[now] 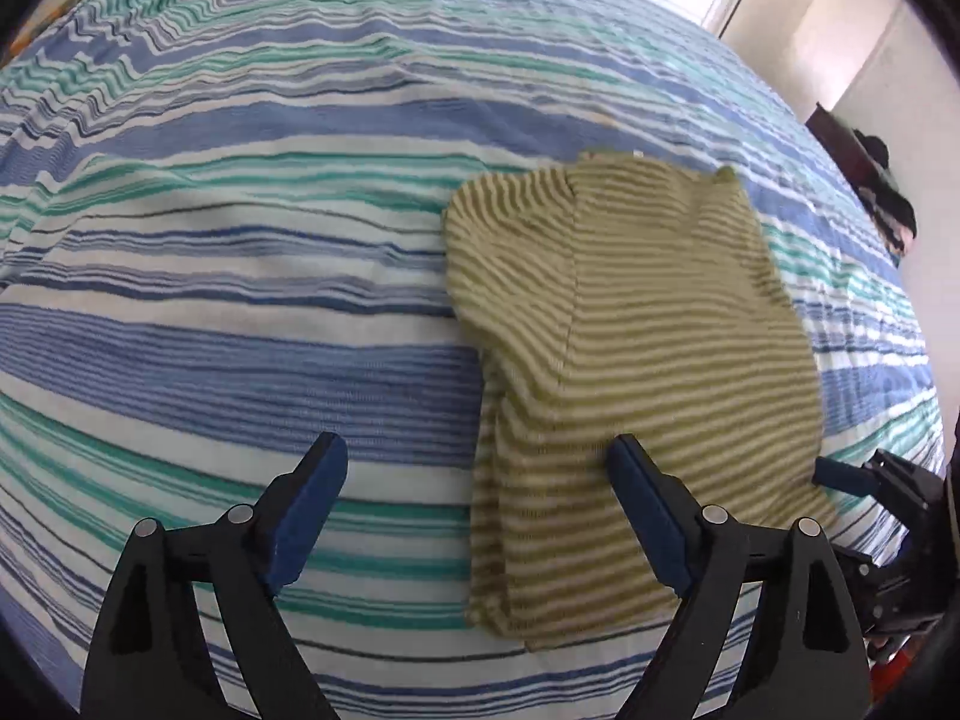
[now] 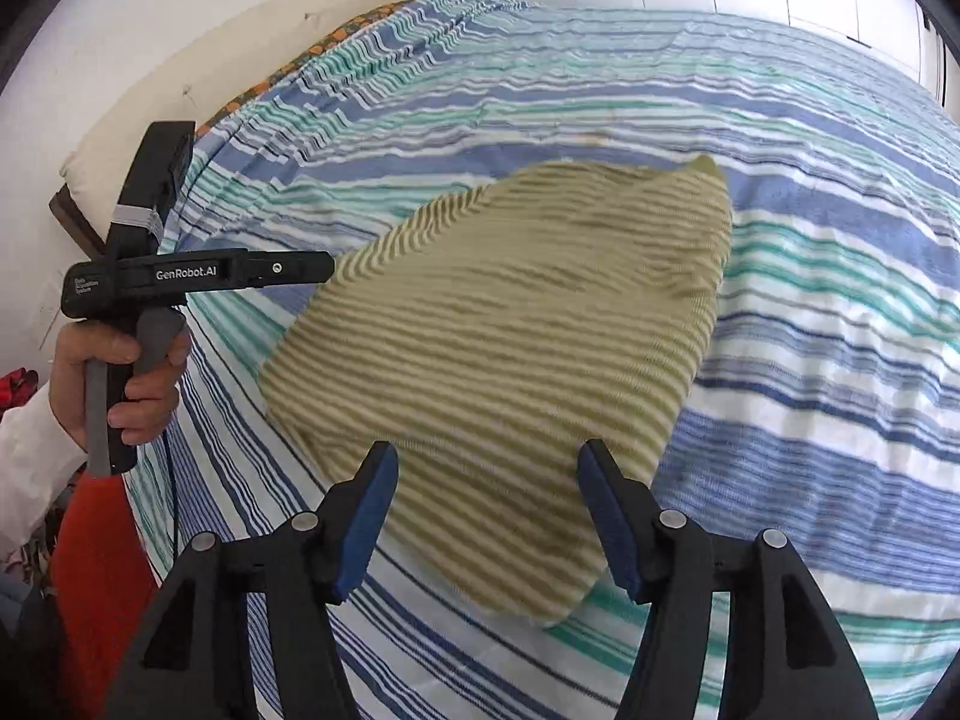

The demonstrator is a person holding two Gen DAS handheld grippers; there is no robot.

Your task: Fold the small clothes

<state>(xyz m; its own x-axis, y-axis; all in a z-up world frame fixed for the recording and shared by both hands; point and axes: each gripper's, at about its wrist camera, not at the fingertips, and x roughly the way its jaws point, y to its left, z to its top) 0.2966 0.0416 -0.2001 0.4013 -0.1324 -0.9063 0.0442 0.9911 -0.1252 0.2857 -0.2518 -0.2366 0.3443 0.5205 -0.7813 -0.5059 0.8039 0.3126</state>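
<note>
Both wrist views look down, close, sharing the striped shirt (image 1: 630,324)

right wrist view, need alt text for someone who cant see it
A green-and-cream striped garment lies folded on a blue, teal and white striped bedspread, seen between the open blue-padded fingers of the right gripper, which hold nothing. At the left edge, a hand in a white sleeve grips the black handle of the left gripper.
</note>
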